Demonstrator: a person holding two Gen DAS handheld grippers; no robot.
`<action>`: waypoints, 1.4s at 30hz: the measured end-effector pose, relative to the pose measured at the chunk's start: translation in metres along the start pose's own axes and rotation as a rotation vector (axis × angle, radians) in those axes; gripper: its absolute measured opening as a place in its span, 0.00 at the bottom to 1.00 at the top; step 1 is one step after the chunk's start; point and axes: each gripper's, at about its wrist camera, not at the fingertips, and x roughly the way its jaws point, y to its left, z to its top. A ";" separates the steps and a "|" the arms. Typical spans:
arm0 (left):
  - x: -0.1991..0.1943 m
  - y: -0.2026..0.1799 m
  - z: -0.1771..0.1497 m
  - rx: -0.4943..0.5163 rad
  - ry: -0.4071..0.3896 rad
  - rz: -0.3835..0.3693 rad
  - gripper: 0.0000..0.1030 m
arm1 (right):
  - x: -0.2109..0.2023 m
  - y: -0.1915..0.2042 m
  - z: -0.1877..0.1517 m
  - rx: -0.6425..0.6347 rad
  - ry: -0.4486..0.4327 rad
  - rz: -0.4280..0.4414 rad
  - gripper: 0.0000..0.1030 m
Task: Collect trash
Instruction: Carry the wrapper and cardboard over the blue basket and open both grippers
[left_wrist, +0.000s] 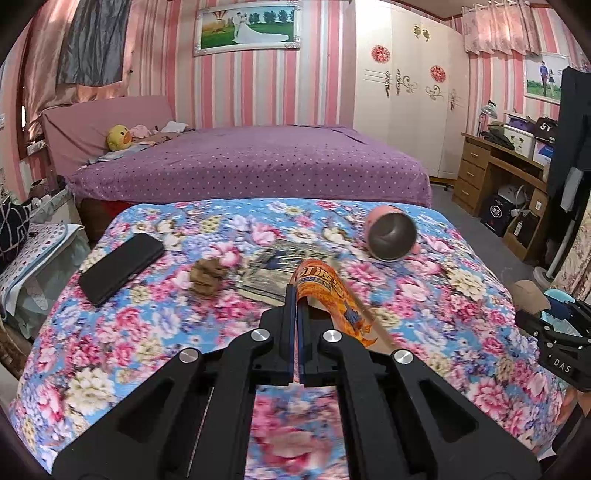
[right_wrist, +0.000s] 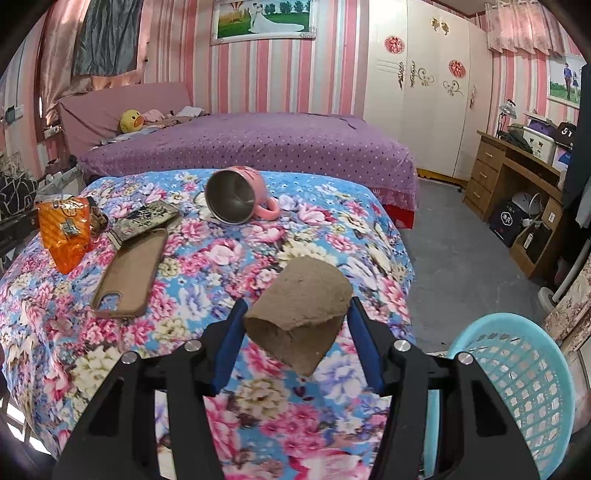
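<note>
the right gripper (right_wrist: 295, 314) grasps a brown cardboard tube (right_wrist: 301, 314) held above the flowered bench (right_wrist: 332, 236), with a light blue basket (right_wrist: 517, 387) just beside it on the right. the left gripper (left_wrist: 296, 295) is clenched on an orange snack wrapper (left_wrist: 328, 291). farther off lie a crumpled brown wad (left_wrist: 207, 275), a phone (left_wrist: 122, 267) and a tipped pink mug (left_wrist: 391, 232).
</note>
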 end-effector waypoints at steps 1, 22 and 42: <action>0.000 -0.005 0.000 0.004 0.000 -0.006 0.00 | 0.000 -0.004 -0.001 0.000 0.002 -0.004 0.54; 0.006 -0.109 -0.028 0.118 0.031 -0.099 0.00 | -0.025 -0.119 -0.020 0.131 0.000 -0.150 0.54; -0.014 -0.234 -0.028 0.213 -0.007 -0.273 0.00 | -0.059 -0.218 -0.048 0.236 -0.012 -0.274 0.54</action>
